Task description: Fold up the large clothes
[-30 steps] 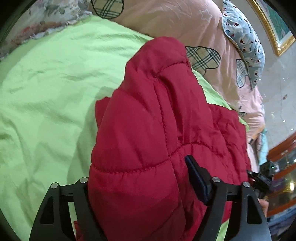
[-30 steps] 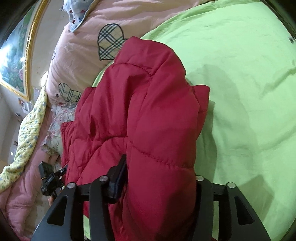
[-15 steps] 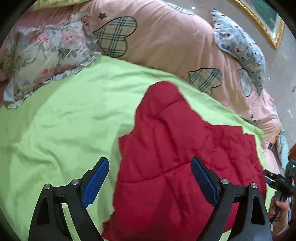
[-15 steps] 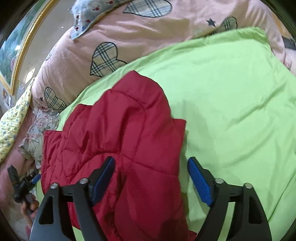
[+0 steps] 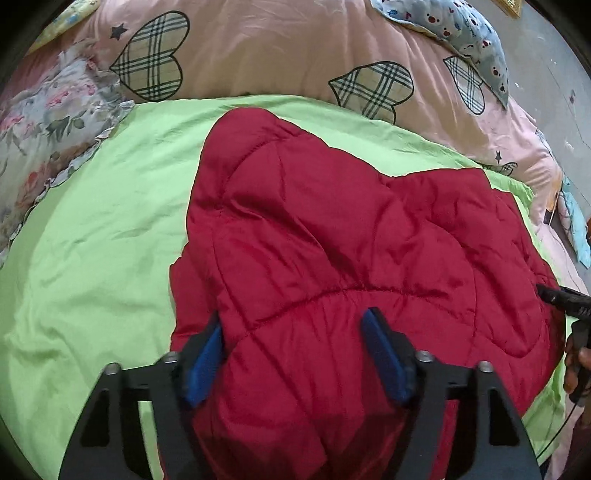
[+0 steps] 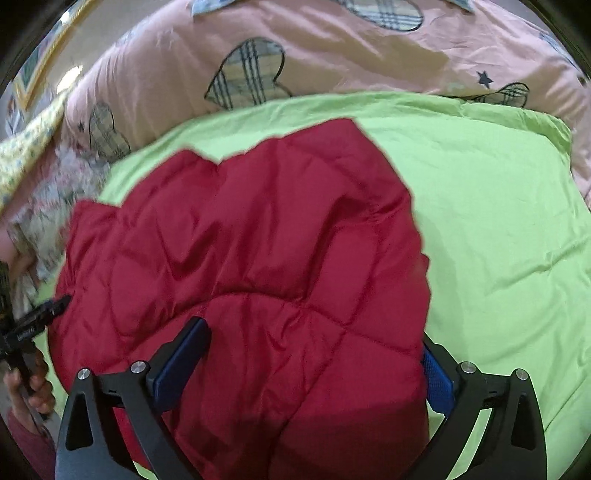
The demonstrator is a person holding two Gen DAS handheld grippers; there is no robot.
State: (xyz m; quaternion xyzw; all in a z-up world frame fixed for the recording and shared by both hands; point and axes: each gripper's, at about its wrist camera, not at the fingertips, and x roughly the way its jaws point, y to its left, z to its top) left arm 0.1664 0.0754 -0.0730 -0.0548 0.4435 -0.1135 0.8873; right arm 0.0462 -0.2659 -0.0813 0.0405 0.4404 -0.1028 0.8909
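A red quilted puffer jacket [image 5: 332, 229] lies folded on a lime-green sheet [image 5: 92, 229]; it also shows in the right wrist view [image 6: 240, 229]. My left gripper [image 5: 295, 354] is open, its blue-padded fingers [image 5: 384, 358] straddling the jacket's near left edge without pinching it. My right gripper [image 6: 310, 365] is open too, its fingers [image 6: 181, 358] wide apart either side of the jacket's near right corner. The right gripper's tip shows at the far right of the left wrist view [image 5: 561, 299].
A pink duvet with plaid hearts [image 5: 295, 48] is bunched behind the green sheet [image 6: 480, 203]. A floral pillow [image 5: 40, 122] lies at left, a blue patterned pillow [image 5: 461, 33] at back right. A yellow floral blanket [image 6: 26, 155] lies at far left.
Both grippers have let go of the jacket and opened. The lifted fold has dropped flat onto the sheet. Both grippers then came back down over the jacket's near edge.
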